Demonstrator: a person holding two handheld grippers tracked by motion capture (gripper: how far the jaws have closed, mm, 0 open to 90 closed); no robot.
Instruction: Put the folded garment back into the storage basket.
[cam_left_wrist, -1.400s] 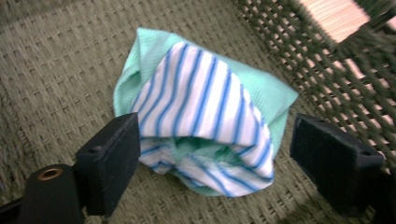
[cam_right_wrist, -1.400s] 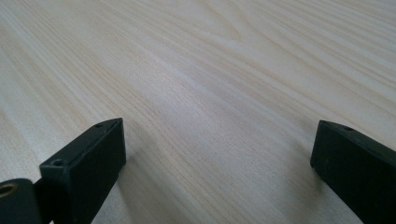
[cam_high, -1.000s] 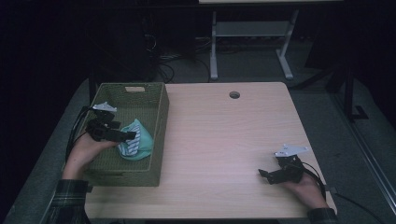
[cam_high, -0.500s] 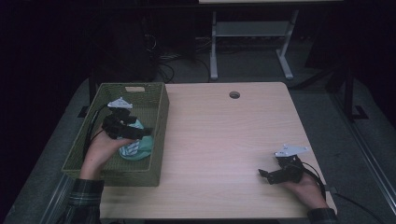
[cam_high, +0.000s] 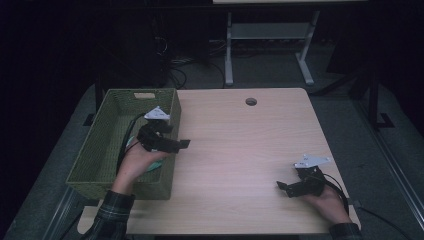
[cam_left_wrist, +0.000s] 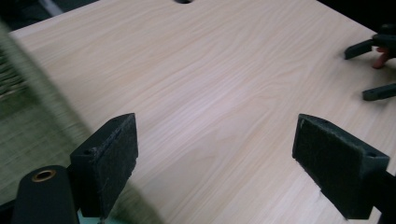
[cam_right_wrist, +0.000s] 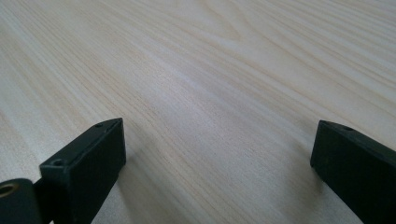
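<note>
Green basket (cam_high: 100, 145) sits on the bench (cam_high: 240, 150) at its left edge, a teal thing (cam_high: 152, 166) inside, mostly hidden by the hand. Left tongs (cam_high: 182, 144) hang over the basket's right rim, tips past it above bare bench, jaws wide apart, holding nothing. Right tongs (cam_high: 280, 186) sit low near the bench's front right corner, jaws wide apart, nothing between them. Round hole (cam_high: 251, 101) near the far edge.

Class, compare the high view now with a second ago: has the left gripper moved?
Yes. The left gripper has swung from inside the green basket to its right wall, its open fingers now out over the table.
</note>
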